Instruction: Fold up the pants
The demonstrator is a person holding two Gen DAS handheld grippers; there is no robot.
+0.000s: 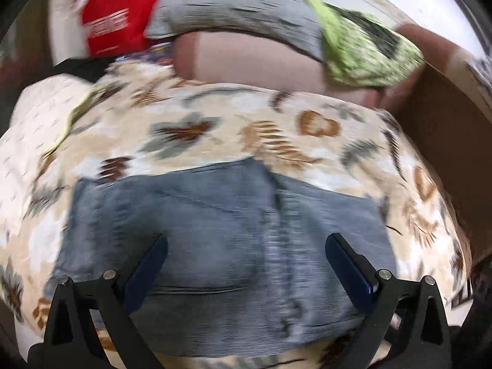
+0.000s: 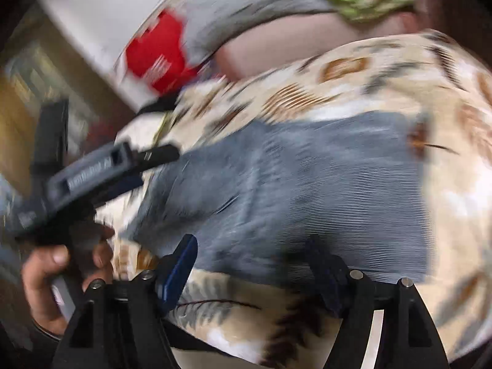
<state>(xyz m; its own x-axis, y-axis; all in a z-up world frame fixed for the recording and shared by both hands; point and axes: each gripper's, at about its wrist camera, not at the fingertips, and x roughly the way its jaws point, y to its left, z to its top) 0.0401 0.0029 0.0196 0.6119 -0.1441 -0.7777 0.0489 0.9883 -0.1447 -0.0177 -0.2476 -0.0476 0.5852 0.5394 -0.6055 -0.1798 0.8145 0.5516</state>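
Pants of blue-grey denim (image 1: 215, 246) lay in a compact folded block on a cream bedspread printed with brown and grey-green leaves (image 1: 215, 129), covering the middle of that surface in both wrist views; both pictures were smeared by motion blur.

The left gripper (image 1: 246, 246) hung over the denim with its two blue-padded fingers (image 1: 350, 264) spread wide apart and nothing between them. The right gripper (image 2: 255, 267) likewise had its fingers apart, one over the near edge of the pants (image 2: 307, 190) and the other over the bedspread (image 2: 384, 77) just beside it; whether the pads touched cloth could not be told. In the right wrist view the other tool's dark grey body showed at the left, held by a bare hand (image 2: 52, 286).

Beyond the pants, at the far side of the bed, lay a grey pillow (image 1: 246, 9), a green patterned cloth bundle (image 1: 366, 49) against it, and a red bag with white lettering (image 1: 117, 15). A pinkish-tan padded surface (image 1: 261, 61) sat under the pillow. A brown cardboard box (image 1: 446, 141) stood at the right edge of the bed, and a white wall (image 2: 101, 9) rose behind.
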